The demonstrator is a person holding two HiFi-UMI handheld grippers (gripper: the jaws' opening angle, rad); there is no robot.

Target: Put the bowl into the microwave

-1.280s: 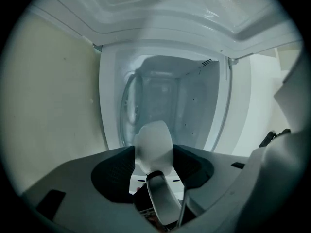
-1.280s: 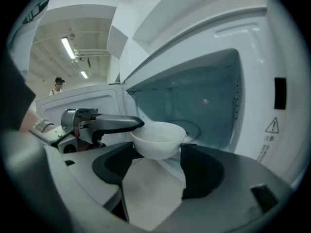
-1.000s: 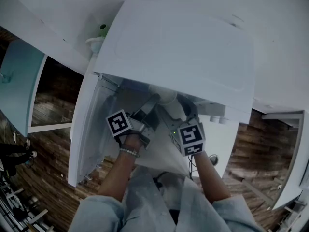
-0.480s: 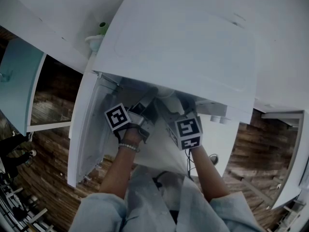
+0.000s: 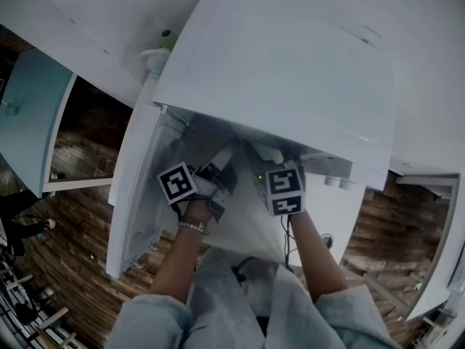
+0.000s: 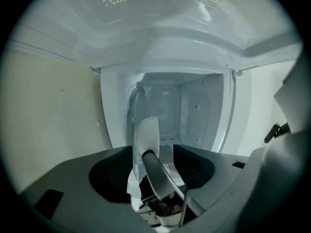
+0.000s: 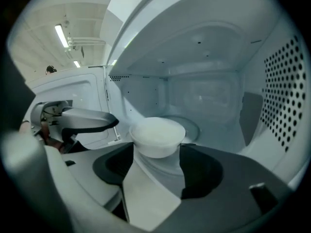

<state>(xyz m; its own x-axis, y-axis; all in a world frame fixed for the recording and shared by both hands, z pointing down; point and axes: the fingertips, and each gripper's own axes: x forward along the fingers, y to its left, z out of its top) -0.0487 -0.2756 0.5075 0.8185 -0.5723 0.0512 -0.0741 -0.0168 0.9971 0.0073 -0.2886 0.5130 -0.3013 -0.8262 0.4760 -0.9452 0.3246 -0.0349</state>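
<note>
A white microwave (image 5: 290,71) stands with its door (image 5: 142,187) swung open to the left. My right gripper (image 7: 156,154) is shut on a white bowl (image 7: 156,132) and holds it inside the cavity, just in front of and above the glass turntable (image 7: 193,126). From the head view the bowl (image 5: 267,151) is mostly hidden under the microwave's top. My left gripper (image 5: 221,162) is at the opening, left of the bowl. Its jaws are opening, and nothing shows between them in the left gripper view (image 6: 160,144). Its grey finger (image 7: 87,119) shows apart from the bowl.
The cavity's right wall is perforated (image 7: 286,91). A small white and green object (image 5: 161,49) sits on the counter behind the microwave. A pale blue cabinet door (image 5: 33,122) hangs open at far left, above the wooden floor. A person (image 5: 22,231) stands at the left edge.
Both grippers have pushed forward toward the microwave's opening. The bowl has gone further in under the microwave's top and shows less from above.
</note>
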